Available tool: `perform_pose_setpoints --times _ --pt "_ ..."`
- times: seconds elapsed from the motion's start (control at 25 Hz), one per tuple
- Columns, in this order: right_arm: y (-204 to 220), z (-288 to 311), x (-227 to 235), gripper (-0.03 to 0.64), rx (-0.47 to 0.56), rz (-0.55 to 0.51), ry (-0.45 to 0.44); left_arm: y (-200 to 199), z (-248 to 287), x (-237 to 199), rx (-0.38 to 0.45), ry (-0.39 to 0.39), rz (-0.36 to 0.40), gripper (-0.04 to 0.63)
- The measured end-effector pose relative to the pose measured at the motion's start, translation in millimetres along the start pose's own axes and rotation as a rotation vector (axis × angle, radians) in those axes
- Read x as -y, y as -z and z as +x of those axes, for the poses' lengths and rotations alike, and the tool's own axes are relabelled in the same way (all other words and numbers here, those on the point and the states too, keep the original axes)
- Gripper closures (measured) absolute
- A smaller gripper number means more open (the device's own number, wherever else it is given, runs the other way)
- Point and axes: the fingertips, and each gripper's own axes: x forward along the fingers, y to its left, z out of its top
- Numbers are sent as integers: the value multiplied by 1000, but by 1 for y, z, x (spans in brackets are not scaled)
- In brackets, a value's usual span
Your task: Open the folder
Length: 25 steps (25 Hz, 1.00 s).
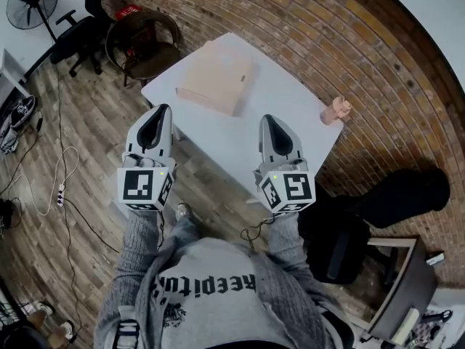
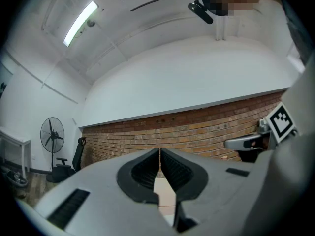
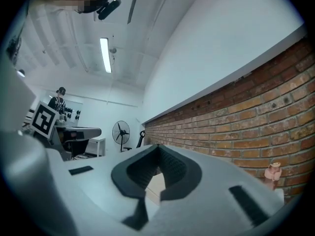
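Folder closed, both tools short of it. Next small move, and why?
Probably reach the right tool forward toward the closed tan cardboard folder on the white table, opening its jaws on the way. Both it and the left tool are shut, empty and short of the folder, so neither can lift the cover yet.

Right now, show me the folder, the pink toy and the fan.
folder [image 1: 216, 77], head view, middle of its cover.
pink toy [image 1: 336, 110], head view, its body.
fan [image 1: 32, 2], head view, centre of its grille.
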Motion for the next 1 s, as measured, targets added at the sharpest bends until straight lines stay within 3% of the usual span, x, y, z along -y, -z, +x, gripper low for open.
perform_pose_setpoints --times 0.68,1.0 --pt "18 113 -15 612 -13 25 105 28 81 -106 -7 73 -23 583" --pt "34 131 -7 612 -57 12 127 50 102 -117 -22 83 -59 583"
